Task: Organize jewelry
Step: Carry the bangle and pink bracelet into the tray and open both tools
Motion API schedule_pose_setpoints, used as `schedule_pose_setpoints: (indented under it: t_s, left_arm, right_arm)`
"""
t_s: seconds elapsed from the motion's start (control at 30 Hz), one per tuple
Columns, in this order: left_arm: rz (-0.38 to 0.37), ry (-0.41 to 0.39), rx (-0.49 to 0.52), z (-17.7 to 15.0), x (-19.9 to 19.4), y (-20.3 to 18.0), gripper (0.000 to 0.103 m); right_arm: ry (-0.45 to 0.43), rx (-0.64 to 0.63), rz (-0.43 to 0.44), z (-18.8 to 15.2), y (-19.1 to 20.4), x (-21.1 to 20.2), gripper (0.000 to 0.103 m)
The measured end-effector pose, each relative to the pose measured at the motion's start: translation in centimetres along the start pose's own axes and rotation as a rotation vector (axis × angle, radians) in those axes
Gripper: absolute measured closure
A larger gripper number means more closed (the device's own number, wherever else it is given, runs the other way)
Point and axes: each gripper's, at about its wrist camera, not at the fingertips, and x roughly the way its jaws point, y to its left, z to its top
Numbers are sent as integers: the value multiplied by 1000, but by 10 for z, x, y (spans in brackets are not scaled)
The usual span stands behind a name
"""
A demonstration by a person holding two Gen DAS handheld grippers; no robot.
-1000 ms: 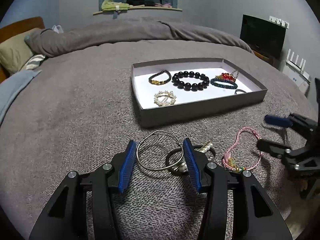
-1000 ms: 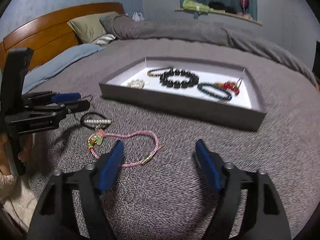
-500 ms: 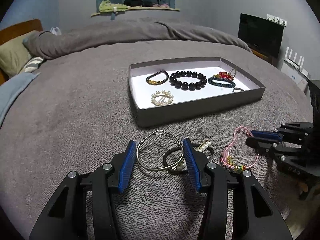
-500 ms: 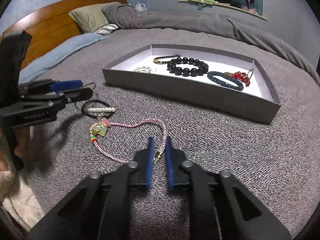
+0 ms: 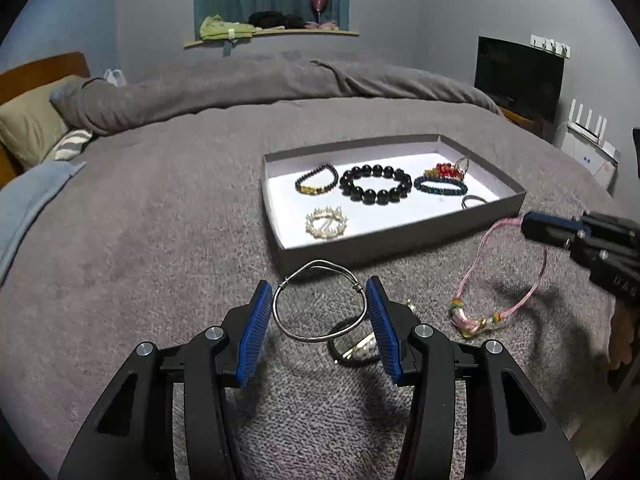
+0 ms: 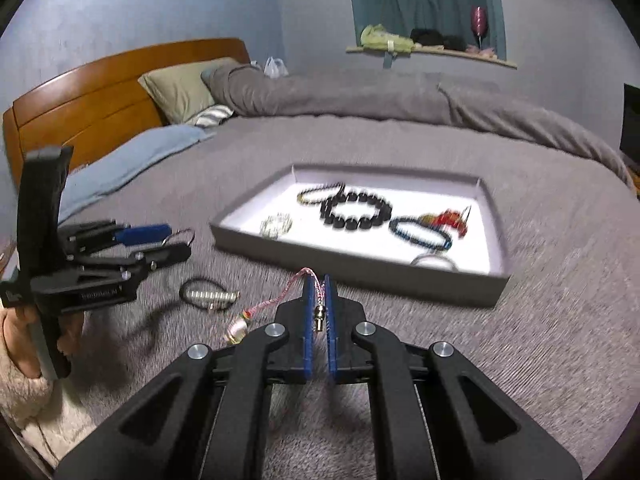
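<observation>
Tray (image 6: 360,268) + beads motion-blurred in right wrist view; black hair tie (image 5: 352,354) half-hidden behind left gripper (image 5: 316,312).

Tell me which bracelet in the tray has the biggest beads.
The black bead bracelet in the middle of the tray. Its round beads are far larger than those of the thin dark strand and the teal one beside it.

No lettering can be read for certain. The left gripper (image 6: 170,240) carries pale print on its black side, beside the hand (image 6: 24,320), too blurred to make out.
</observation>
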Motion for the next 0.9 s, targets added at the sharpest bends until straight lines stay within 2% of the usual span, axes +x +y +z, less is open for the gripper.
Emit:
schedule_pose_setpoints:
  t_s: [0.23, 0.37, 0.47, 0.6, 0.7, 0.77, 0.9]
  left_arm:
    - [-9, -36, 7, 25, -8, 9, 53]
    - [0, -70, 32, 50, -7, 9, 53]
    - [-22, -77, 24, 74, 4, 9, 53]
    - [-17, -74, 8, 90, 19, 8, 53]
    - [-23, -64, 9, 91, 29, 5, 53]
    - [-22, -50, 18, 89, 36, 2, 53]
    - [-9, -24, 37, 81, 47, -1, 53]
  right_arm:
    - [-107, -4, -60, 41, -17, -24, 98]
    - [-119, 3, -84, 65, -27, -22, 98]
    - [-135, 34, -59, 83, -33, -12, 98]
    - [-170, 50, -20, 99, -30, 6, 98]
    - [-144, 76, 16, 102, -31, 29, 98]
    - [-94, 97, 31, 96, -35, 49, 98]
    - [9, 121, 8, 78, -46, 76, 98]
